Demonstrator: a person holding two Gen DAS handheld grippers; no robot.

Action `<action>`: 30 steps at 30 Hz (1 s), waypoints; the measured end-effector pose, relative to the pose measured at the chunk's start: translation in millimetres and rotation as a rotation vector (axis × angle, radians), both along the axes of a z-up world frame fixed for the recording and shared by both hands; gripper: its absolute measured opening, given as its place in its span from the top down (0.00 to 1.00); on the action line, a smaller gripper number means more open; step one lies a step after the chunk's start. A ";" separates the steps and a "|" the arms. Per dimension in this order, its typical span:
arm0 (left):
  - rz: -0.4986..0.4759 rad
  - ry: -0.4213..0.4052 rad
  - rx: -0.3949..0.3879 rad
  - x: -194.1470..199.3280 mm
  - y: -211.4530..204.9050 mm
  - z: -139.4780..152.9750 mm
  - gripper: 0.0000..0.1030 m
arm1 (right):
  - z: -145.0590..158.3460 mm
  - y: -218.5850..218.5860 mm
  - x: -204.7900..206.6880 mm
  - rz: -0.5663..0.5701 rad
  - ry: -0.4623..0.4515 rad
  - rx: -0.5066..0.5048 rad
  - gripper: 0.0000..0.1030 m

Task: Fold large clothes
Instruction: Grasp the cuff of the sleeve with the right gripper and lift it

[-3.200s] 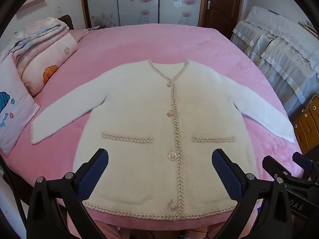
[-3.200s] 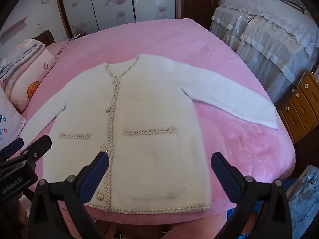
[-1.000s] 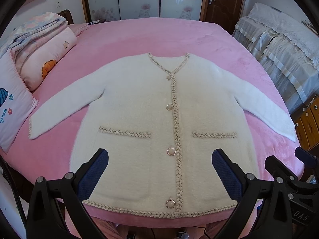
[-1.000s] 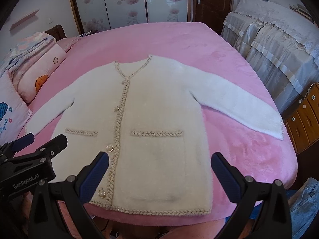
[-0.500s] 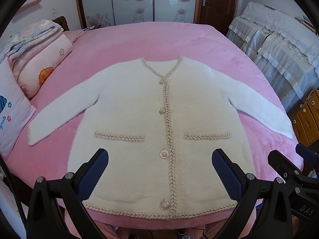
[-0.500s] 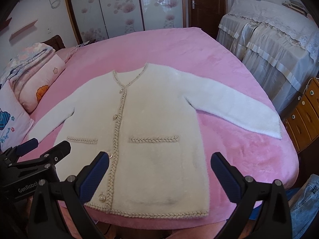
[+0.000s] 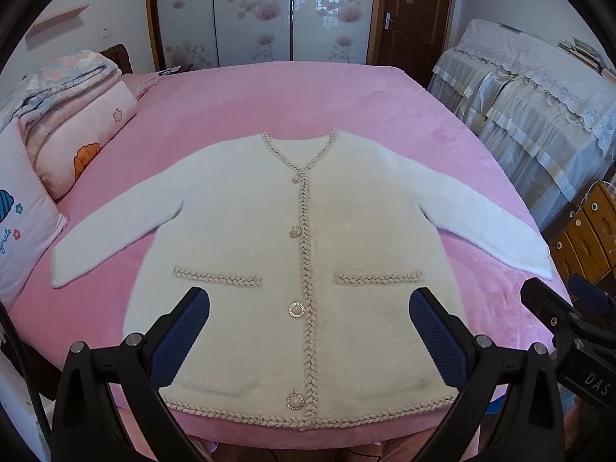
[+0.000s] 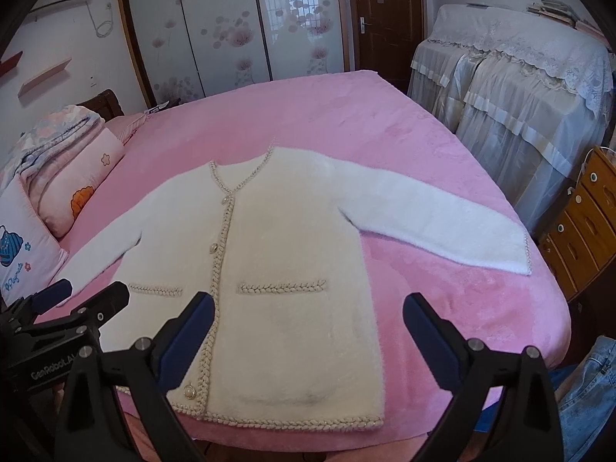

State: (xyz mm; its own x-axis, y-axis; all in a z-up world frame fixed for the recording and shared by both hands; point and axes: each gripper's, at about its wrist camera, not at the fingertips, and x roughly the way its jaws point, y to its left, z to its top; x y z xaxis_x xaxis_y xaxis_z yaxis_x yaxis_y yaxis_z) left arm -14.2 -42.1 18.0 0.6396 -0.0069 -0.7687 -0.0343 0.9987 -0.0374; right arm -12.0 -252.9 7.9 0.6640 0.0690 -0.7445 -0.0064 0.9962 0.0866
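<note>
A white fluffy cardigan (image 7: pixel 300 254) (image 8: pixel 277 265) with braided trim and pearl buttons lies flat and buttoned on the pink bed (image 7: pixel 300 104) (image 8: pixel 308 115), both sleeves spread out to the sides. My left gripper (image 7: pixel 310 319) hovers open above the hem, near the bed's front edge. My right gripper (image 8: pixel 308 323) is open too, over the right pocket and hem. Neither touches the cardigan. Each gripper shows in the other's view: the right gripper (image 7: pixel 569 319) at the right edge, the left gripper (image 8: pixel 81 300) at the left edge.
Pillows and a folded quilt (image 7: pixel 65 123) are stacked at the bed's left. Lace-covered furniture (image 8: pixel 519 88) and a wooden drawer unit (image 8: pixel 581 227) stand to the right. Sliding wardrobe doors (image 7: pixel 261 11) and a brown door (image 8: pixel 385 11) are behind. Jeans (image 8: pixel 589 396) show at bottom right.
Both cameras have tilted up and drawn back slightly, so the cardigan sits lower in view and more of the room shows. The cardigan itself has not moved; both grippers stay open.
</note>
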 end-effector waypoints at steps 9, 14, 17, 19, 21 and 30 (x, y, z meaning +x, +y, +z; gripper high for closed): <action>-0.097 -0.047 0.057 3.0 -41.6 23.2 0.00 | 20.6 -49.0 -1.9 -0.107 -0.121 -0.055 0.04; -0.177 -0.105 0.093 11.1 -79.0 38.7 0.00 | 26.8 -87.0 1.2 -0.192 -0.214 -0.053 0.04; -0.238 -0.131 0.064 25.0 -101.3 45.2 0.00 | 27.5 -116.3 0.5 -0.260 -0.293 -0.007 0.04; -0.255 -0.156 0.056 37.2 -116.8 47.3 0.00 | 24.0 -135.4 6.4 -0.274 -0.291 0.036 0.04; -0.277 -0.168 0.055 50.4 -133.8 44.3 0.00 | 14.4 -150.9 19.1 -0.293 -0.246 0.042 0.04; -0.351 -0.035 0.040 140.2 -203.6 -28.7 0.00 | -94.5 -254.8 63.9 -0.481 0.035 0.295 0.04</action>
State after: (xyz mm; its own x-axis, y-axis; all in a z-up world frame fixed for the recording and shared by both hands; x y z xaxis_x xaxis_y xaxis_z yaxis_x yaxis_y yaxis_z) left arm 126.0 -245.7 -10.7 0.6292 -0.2015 -0.7507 0.3118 0.9501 0.0063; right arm 51.8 -507.7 -86.5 0.6473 -0.0266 -0.7618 0.4505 0.8195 0.3541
